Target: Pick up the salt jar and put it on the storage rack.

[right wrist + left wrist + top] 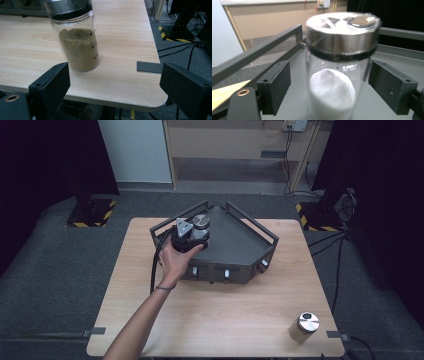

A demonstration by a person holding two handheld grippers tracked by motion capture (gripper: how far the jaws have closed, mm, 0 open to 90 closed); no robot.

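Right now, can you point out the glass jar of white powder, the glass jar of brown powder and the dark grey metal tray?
glass jar of white powder (332, 100), left gripper view, on the powder-filled body.
glass jar of brown powder (79, 48), right gripper view, on the powder-filled body.
dark grey metal tray (235, 237), high view, on its bare floor.

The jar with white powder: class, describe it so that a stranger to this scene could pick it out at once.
Start at the dark grey railed tray at the far side of the wooden table. At its left corner, between the jaws of the left gripper, stands the jar with white powder. The other metal-lidded jar, near the table's right front corner, holds brown powder.
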